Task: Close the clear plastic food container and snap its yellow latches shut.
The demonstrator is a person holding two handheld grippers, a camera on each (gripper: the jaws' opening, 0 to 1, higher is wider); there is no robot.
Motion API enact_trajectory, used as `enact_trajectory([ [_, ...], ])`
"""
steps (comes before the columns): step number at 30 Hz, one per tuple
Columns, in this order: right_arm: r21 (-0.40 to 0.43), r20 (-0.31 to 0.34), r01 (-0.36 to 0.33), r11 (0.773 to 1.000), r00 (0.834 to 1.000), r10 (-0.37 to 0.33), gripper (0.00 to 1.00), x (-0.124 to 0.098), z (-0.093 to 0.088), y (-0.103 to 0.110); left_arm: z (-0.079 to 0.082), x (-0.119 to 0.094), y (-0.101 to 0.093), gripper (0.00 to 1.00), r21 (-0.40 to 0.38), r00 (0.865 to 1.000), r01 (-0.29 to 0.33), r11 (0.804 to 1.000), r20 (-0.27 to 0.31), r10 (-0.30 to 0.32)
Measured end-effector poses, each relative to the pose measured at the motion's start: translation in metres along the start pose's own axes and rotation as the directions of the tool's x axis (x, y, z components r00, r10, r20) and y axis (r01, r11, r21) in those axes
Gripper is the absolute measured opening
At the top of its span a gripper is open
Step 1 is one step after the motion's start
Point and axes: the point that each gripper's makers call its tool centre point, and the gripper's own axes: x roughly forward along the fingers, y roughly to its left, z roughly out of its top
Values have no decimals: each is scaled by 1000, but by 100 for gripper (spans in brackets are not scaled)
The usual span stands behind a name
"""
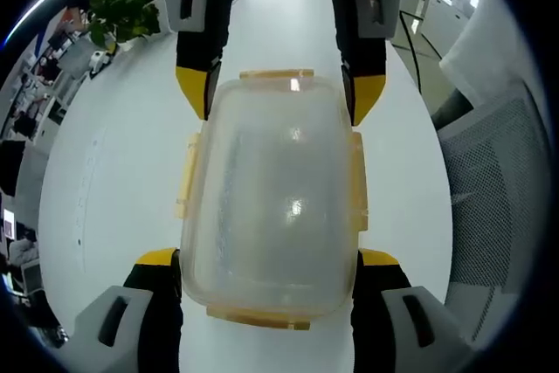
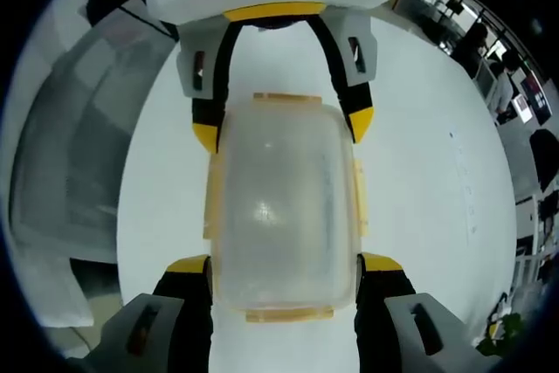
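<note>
The clear plastic food container lies on the white table with its lid on. Yellow latches stick out at both long sides and both ends. My left gripper straddles the container's near end, its yellow-tipped jaws pressed against the two sides. At the far end my right gripper holds the container the same way. In the right gripper view the container sits between the right gripper at the bottom and the left gripper at the top. I cannot tell whether the latches are snapped down.
A mesh office chair stands at the table's edge on the right of the left gripper view. A potted plant sits at the table's far left end. Desks and monitors lie beyond the table.
</note>
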Motion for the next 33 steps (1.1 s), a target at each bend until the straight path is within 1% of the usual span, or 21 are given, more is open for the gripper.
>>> enact_trajectory([
  [6, 0, -10, 2, 1000, 1000, -2, 66, 1, 5, 3, -5, -3, -2, 80, -4, 1000, 0, 1000, 12, 0],
  [22, -9, -26, 1, 1000, 1000, -1, 65, 8, 20, 8, -20, -9, -7, 80, -19, 1000, -4, 1000, 24, 4],
  [33, -14, -35, 2, 1000, 999, -3, 65, 13, 35, 11, -35, -14, -9, 80, -23, 1000, -6, 1000, 26, 7],
])
